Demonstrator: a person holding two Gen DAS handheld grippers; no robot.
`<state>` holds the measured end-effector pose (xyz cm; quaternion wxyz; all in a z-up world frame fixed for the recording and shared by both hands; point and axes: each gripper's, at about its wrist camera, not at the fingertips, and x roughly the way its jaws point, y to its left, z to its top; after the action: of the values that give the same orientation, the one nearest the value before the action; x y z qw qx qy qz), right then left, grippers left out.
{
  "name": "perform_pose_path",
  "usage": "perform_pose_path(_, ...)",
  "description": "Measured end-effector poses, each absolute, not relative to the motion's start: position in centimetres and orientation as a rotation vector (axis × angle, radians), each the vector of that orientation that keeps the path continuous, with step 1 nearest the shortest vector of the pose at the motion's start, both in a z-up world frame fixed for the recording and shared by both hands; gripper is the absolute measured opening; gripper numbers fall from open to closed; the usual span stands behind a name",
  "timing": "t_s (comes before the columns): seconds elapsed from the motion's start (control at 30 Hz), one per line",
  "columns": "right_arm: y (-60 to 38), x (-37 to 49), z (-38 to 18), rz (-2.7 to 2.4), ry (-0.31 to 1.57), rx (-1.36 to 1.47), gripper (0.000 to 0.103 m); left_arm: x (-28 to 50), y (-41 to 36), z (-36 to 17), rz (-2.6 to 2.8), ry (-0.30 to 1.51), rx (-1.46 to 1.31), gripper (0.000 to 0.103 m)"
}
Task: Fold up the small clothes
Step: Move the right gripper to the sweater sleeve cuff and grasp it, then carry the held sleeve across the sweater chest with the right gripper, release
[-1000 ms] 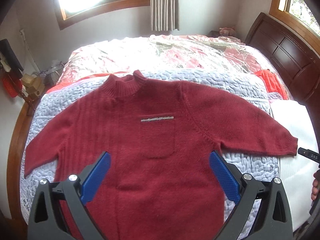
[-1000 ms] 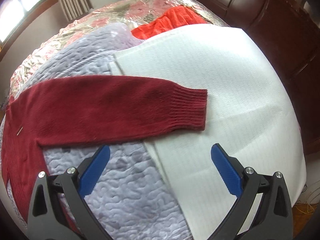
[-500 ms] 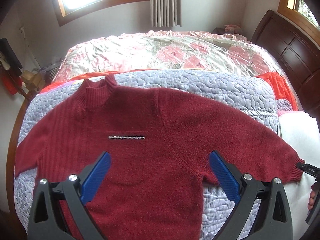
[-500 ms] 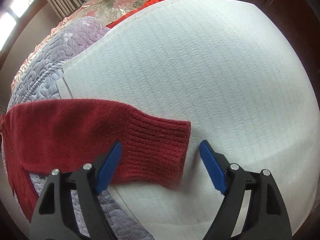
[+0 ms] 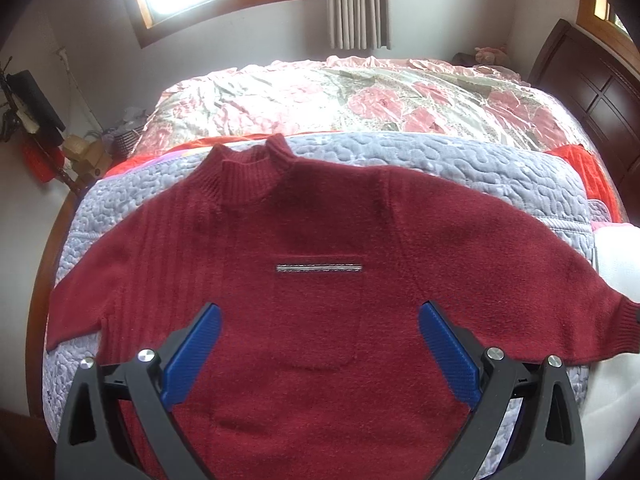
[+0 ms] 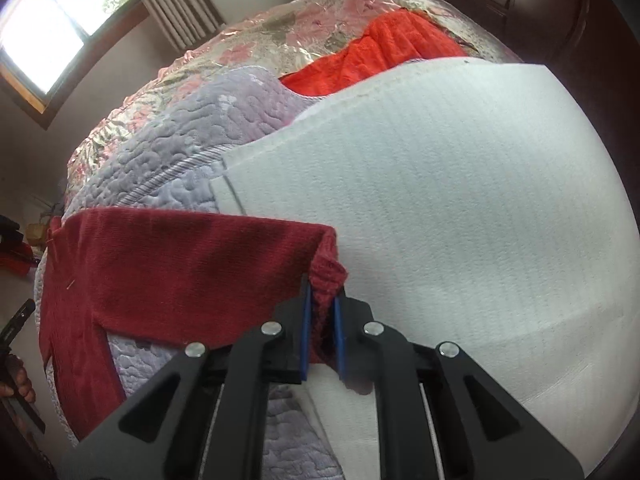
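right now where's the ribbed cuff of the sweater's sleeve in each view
Left wrist: cuff at the far right edge, mid-height.
Right wrist: cuff low centre, bunched and pinched in the right gripper.
Shared landmark: the white pad under the cuff, also at the right edge.

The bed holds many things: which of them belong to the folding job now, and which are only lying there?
Part of the job:
- red sweater
- its cuff, pinched in the right gripper
- left gripper, jaws open above the sweater

Only lying there:
- orange cloth
- white sheet
- grey quilt
- flowered bedspread
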<state>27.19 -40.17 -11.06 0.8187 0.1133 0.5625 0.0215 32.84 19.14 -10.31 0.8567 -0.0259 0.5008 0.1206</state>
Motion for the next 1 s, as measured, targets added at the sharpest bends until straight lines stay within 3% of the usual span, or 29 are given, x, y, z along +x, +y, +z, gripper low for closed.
perform_pose_path(0.43, -13.4, 30.7, -5.1, 0.503, 1.122, 0.08, 0.008, 29.9, 29.1, -10.8, 0.333, 1.062, -0.094, 0.099)
perform_pose_path(0.77, 4.8, 30.7, -8.5, 0.748, 1.206, -0.02, 0.009, 27.7, 35.8, -12.9, 0.384, 1.102, -0.133, 0.099)
perform_pose_path(0.8, 5.4, 30.9, -9.5, 0.742, 1.229, -0.029, 0.01, 27.6, 36.0, -13.1, 0.386, 1.107, -0.135, 0.099)
perform_pose_path(0.9, 6.0, 31.1, -11.3, 0.745, 1.302, 0.011, 0.03, 28.0, 36.2, -13.8, 0.374, 1.126, -0.14, 0.099)
perform_pose_path(1.0, 4.2, 30.8, -10.9, 0.779, 1.312, 0.1, 0.032, 28.5, 35.2, -14.4, 0.339, 1.142, -0.138, 0.099)
